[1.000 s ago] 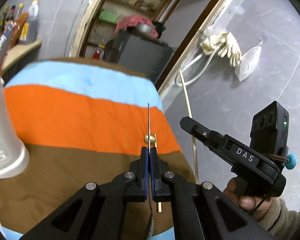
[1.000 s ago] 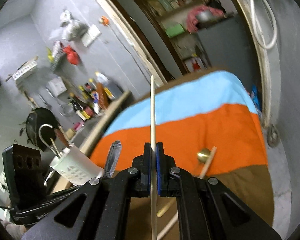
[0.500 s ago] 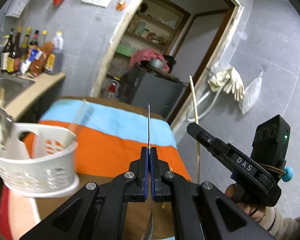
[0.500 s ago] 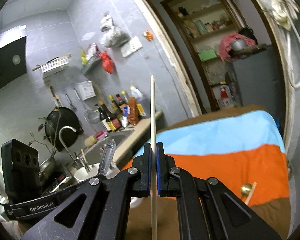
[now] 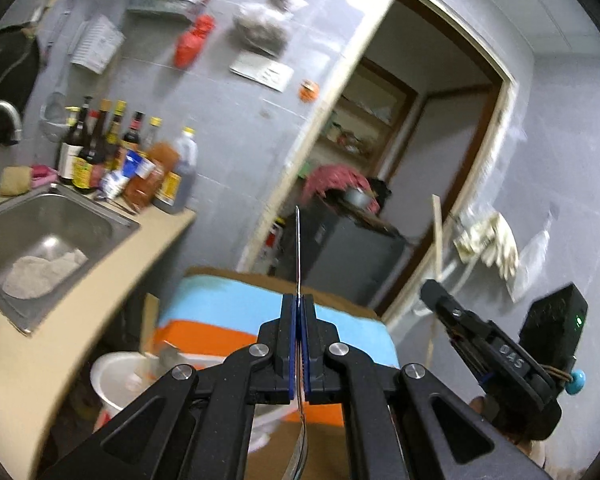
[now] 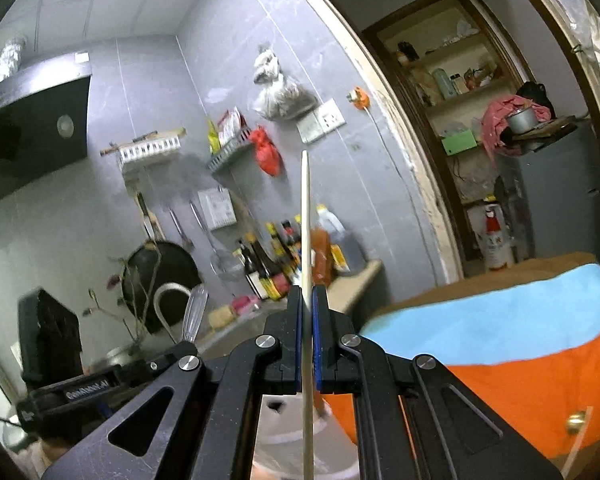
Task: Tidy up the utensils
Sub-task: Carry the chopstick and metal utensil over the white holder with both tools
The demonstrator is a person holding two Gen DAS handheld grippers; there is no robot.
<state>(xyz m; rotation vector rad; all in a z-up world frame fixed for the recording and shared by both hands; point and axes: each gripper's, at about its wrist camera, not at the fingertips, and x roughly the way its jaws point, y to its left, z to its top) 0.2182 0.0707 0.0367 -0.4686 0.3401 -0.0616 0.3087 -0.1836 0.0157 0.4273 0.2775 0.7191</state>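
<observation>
Moved: both grippers raised since earlier; holder now low in view.
Left gripper (image 5: 299, 312): clamped on metal spoon (image 5: 298, 248).
Right gripper (image 6: 307, 304): clamped on wooden chopstick (image 6: 306, 216).
White utensil holder (image 5: 116, 380): on striped cloth (image 5: 236, 304), below both.

Metal spoon (image 5: 298, 248) and pale chopstick (image 6: 307, 224) — both upright, pinched between jaws.

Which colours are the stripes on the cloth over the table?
Light blue, orange and brown stripes on the cloth; right wrist view shows them best.
</observation>
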